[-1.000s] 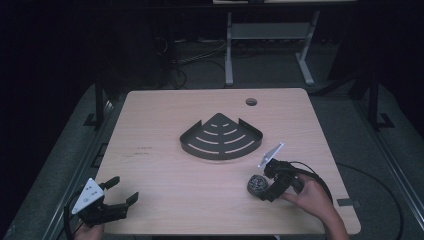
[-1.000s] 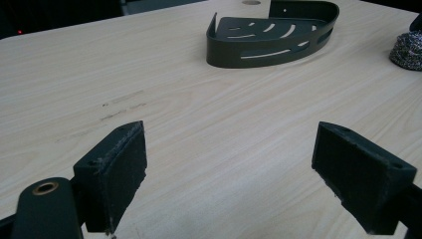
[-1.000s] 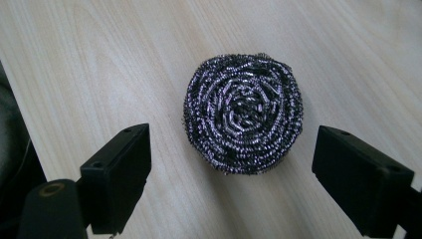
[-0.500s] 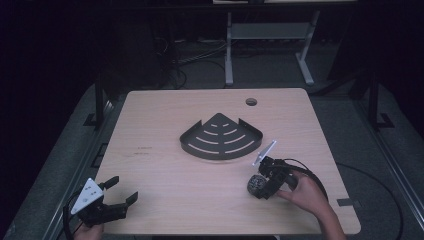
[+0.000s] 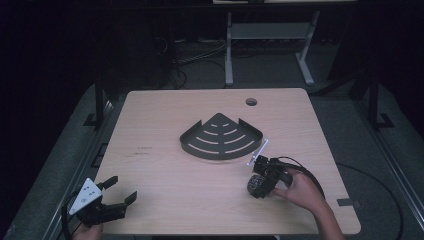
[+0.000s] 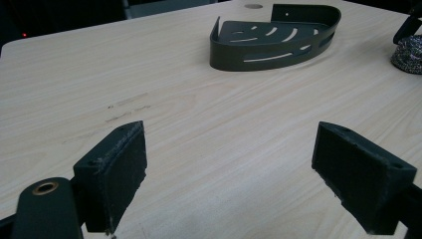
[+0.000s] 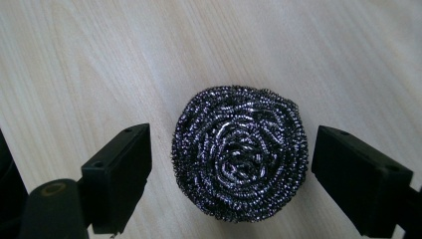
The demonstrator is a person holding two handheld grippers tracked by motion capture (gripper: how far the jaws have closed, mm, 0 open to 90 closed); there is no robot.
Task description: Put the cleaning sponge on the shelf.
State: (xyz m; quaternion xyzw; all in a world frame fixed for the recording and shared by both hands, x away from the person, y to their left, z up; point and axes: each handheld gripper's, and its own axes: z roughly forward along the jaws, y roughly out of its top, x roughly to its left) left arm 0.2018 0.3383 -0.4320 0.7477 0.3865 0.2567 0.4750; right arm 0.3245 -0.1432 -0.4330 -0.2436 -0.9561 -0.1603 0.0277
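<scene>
Scourer: coiled shiny metal wire, rough. Corner rack: matt dark metal, smooth. Worktop: pale wood-grain laminate, matt. Jaws: matt black, fuzzy pads.

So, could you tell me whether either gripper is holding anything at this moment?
Nothing is held. The right gripper stands open around the steel scourer, jaws clear of its sides; the left gripper is open over bare table.

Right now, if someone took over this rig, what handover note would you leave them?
Right gripper: open, jaws either side of the round steel-wool scouring pad, not yet touching it.
Left gripper: open, holding nothing, at the near left corner of the light wooden table.
Dark slotted metal corner shelf: mid-table, nothing in it, beyond the pad.
Done: the right gripper is lined up on the pad.
Left: close on the pad and lift; the shelf looks the likely destination.
</scene>
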